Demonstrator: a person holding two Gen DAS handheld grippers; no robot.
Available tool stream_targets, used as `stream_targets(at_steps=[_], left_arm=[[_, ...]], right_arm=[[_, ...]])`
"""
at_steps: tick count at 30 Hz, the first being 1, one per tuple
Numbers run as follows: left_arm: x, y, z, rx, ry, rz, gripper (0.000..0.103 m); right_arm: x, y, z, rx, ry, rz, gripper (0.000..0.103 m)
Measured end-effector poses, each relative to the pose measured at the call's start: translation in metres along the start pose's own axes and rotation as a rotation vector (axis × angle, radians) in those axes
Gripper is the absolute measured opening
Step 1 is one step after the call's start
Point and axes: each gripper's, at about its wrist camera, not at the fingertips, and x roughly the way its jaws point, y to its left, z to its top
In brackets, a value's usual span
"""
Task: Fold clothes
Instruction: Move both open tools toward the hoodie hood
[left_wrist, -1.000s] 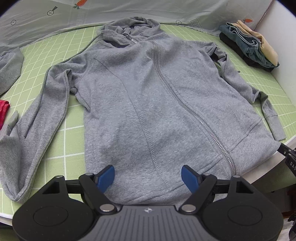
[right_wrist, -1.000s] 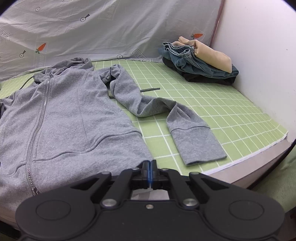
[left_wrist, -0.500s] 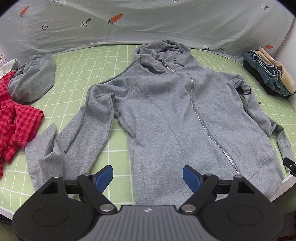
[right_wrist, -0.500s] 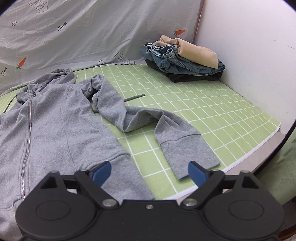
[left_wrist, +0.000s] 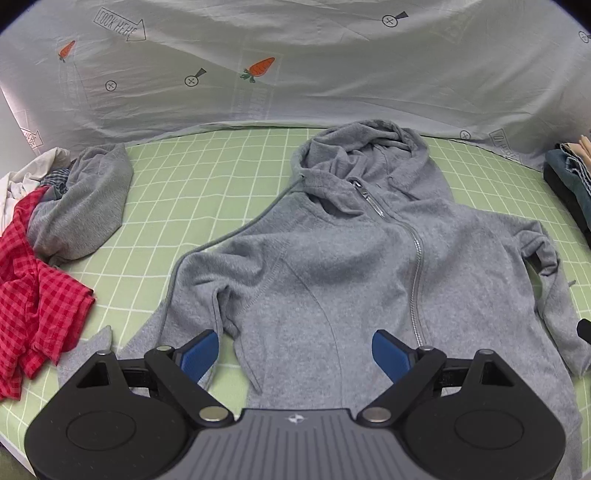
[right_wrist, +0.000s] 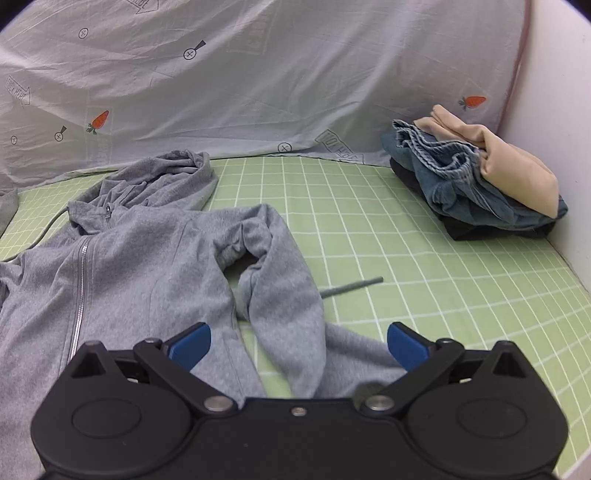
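The grey zip hoodie (left_wrist: 332, 266) lies face up and spread on the green grid mat (left_wrist: 207, 177), filling the centre and right of the left wrist view, hood toward the backdrop and zipper (left_wrist: 416, 273) closed, running down from the collar. Its one sleeve (left_wrist: 192, 288) bends down toward the lower left of that frame; in the right wrist view the other sleeve (right_wrist: 280, 280) loops out from the shoulder and runs down toward the bottom centre. A grey drawstring end (right_wrist: 351, 287) lies on the mat just beside that sleeve.

The left gripper (left_wrist: 295, 350) hovers over the hoodie's lower body with its blue pads (left_wrist: 197, 350) spread wide, holding nothing. The right gripper (right_wrist: 297, 343) hangs above the sleeve, its jaws having just swung fully apart, pads clear of the cloth and nothing gripped.

At the left edge of the left wrist view sits a heap: a red checked garment (left_wrist: 33, 295), a crumpled grey garment (left_wrist: 85, 210) and white cloth (left_wrist: 22, 181). In the right wrist view a folded stack (right_wrist: 480, 184) of beige, denim and black items rests at the mat's upper right, beside a white wall (right_wrist: 554, 92).

Behind hangs a pale sheet (left_wrist: 295, 66) printed with carrots (left_wrist: 260, 68), crossed circles and arrows lettered "LOOK HERE" (left_wrist: 120, 26).
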Motion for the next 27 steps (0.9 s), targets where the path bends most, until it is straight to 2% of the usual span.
stream_targets(at_steps=[2,5,9,13,17,20,24,27], left_arm=[[0.01,-0.001,0.018,-0.03,0.006,0.034,0.091],[0.035,0.001,0.048,-0.07,0.006,0.04,0.093],[0.086,0.001,0.092,-0.053,-0.019,0.039,0.094],[0.149,0.001,0.142,-0.048,-0.014,0.015,0.094],[0.213,-0.003,0.181,-0.025,-0.04,0.01,0.094],[0.252,-0.006,0.196,-0.017,0.004,-0.025,0.094],[0.278,-0.006,0.204,-0.021,-0.023,-0.046,0.103],[0.288,-0.006,0.211,-0.034,-0.051,-0.043,0.103]], right_arm=[[0.025,0.002,0.024,-0.019,0.002,0.039,0.103],[0.064,0.015,0.062,-0.065,-0.016,0.097,0.103],[0.124,0.047,0.107,-0.109,-0.041,0.127,0.103],[0.191,0.081,0.145,-0.096,-0.013,0.08,0.103],[0.25,0.099,0.161,-0.084,0.024,0.052,0.103],[0.278,0.101,0.163,-0.074,0.052,0.079,0.103],[0.295,0.093,0.173,-0.006,0.084,0.073,0.103],[0.307,0.088,0.185,0.024,0.096,0.034,0.103]])
